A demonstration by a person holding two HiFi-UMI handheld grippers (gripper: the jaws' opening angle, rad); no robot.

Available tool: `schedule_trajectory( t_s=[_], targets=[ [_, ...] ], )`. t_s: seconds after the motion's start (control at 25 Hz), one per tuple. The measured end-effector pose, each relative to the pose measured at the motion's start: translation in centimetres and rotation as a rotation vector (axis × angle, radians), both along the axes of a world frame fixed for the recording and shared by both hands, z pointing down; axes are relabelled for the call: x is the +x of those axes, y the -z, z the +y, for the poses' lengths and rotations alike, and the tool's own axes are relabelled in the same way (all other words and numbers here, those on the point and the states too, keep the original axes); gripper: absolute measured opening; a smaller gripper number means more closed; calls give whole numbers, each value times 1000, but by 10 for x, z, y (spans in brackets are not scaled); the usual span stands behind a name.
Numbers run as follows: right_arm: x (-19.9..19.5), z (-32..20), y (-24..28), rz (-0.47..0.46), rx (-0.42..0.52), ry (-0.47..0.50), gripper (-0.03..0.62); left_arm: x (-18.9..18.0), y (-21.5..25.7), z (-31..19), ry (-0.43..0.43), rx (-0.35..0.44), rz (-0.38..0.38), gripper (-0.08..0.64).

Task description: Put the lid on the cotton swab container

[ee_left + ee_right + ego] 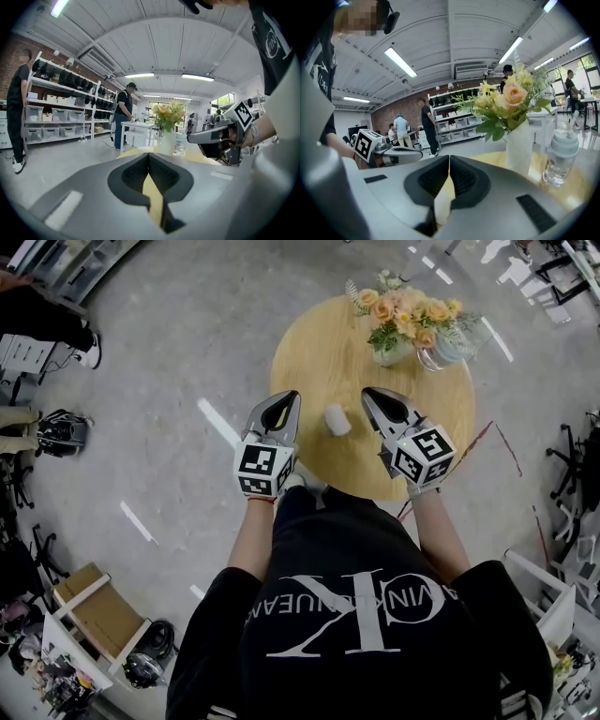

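The cotton swab container (337, 420), a small white cylinder, stands on the round wooden table (319, 343) between my two grippers. Whether its lid is seated I cannot tell from the head view. My left gripper (285, 397) hovers to its left, jaws shut and empty; in its own view the left gripper (149, 157) shows closed tips with only the tabletop below. My right gripper (371, 393) hovers to the container's right, shut as well. Through the slit under the right gripper (449, 159) a white shape shows, likely the container (440, 206). Neither gripper touches it.
A white vase of peach flowers (394, 338) and a clear glass jar (437, 356) stand at the table's far side; the same vase (520, 150) and jar (560, 161) sit ahead of the right gripper. Shelving, chairs and several people ring the room.
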State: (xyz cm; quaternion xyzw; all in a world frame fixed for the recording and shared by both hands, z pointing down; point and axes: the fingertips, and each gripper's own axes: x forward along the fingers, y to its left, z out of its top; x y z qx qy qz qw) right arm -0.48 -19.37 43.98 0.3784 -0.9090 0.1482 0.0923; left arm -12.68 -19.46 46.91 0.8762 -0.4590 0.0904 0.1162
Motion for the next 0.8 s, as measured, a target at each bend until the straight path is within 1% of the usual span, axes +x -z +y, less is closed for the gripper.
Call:
schedule_trajectory(
  t_s=[0.32, 0.8],
  targets=[
    [3, -6, 20, -15, 64, -27, 17, -11, 21, -9, 42, 54, 9, 12],
    [17, -16, 59, -32, 194, -98, 17, -24, 61, -22, 68, 145, 23, 12]
  ],
)
